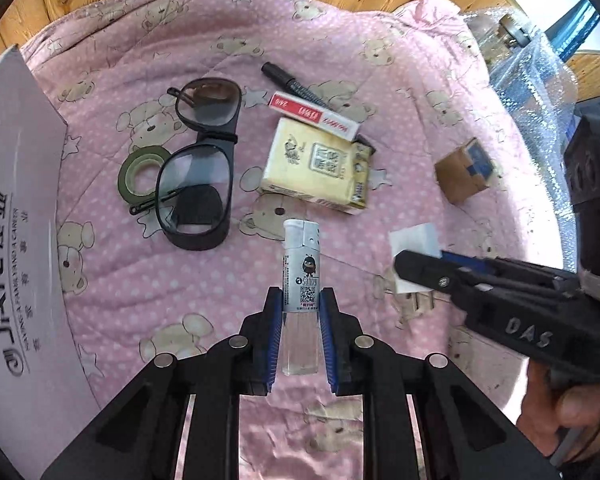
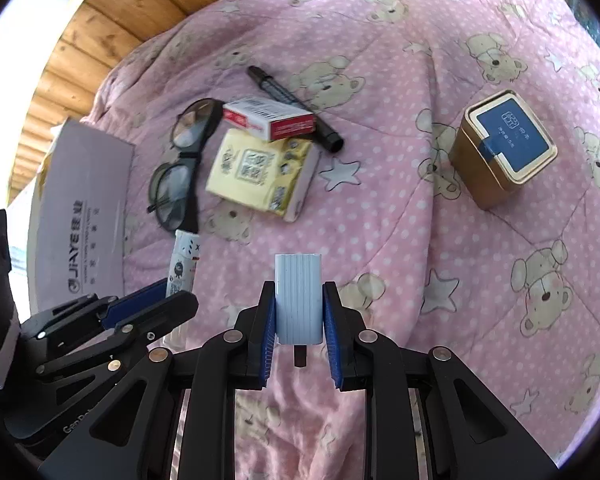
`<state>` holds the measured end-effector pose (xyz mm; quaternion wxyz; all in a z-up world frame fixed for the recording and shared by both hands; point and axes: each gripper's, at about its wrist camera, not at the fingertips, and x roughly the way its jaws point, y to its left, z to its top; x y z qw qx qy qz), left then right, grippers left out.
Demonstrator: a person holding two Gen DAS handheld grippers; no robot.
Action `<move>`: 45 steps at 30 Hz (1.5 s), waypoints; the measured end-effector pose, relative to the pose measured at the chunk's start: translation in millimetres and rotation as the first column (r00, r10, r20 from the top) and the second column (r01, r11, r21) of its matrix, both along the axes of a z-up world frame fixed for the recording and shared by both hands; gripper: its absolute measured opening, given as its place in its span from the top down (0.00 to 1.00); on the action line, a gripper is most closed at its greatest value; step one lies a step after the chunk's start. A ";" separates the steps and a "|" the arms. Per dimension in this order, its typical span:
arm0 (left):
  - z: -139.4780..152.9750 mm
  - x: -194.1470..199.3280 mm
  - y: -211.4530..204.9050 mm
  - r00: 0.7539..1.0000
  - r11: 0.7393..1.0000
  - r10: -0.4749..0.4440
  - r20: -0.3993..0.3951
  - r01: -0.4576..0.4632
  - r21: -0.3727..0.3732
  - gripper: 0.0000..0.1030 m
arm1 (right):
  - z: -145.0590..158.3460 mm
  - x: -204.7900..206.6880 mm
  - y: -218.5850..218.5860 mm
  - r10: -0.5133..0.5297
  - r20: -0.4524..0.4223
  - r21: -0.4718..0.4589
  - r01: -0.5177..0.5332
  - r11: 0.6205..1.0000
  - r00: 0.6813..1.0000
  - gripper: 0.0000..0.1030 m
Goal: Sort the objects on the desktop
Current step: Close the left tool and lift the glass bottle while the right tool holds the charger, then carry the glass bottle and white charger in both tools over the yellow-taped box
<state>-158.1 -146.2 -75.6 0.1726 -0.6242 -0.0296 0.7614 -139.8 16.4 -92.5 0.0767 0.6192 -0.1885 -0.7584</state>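
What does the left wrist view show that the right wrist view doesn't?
Only the left wrist view: the green tape roll beside the glasses, a bubble-wrapped item at the blanket's far right edge, and the hand holding the right tongs.

Only the right wrist view: the pale blue ribbed block seen clearly, clamped in the right tongs, and the tin's blue lid.

Both: the lighter clamped in the left tongs, glasses, tissue pack, red-and-white box, black pen, white carton, pink bear blanket.
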 end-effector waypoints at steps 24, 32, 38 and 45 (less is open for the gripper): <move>74.3 59.9 -22.9 0.992 0.997 0.047 -0.113 -0.041 0.060 0.81 | 52.1 43.8 -42.0 0.099 -0.073 0.020 -0.098 0.995 0.992 0.77; 90.4 80.4 -33.0 0.986 0.995 0.082 -0.143 -0.071 0.075 0.81 | 64.4 58.3 -51.6 0.130 -0.088 0.031 -0.128 0.991 0.988 0.77; 106.5 95.2 -45.1 0.978 0.991 0.118 -0.173 -0.104 0.090 0.81 | 79.4 64.8 -61.5 0.156 -0.114 0.043 -0.152 0.987 0.981 0.77; 129.0 114.6 -69.7 0.959 0.979 0.187 -0.211 -0.166 0.115 0.81 | 100.8 68.4 -90.8 0.223 -0.151 0.055 -0.217 0.975 0.963 0.77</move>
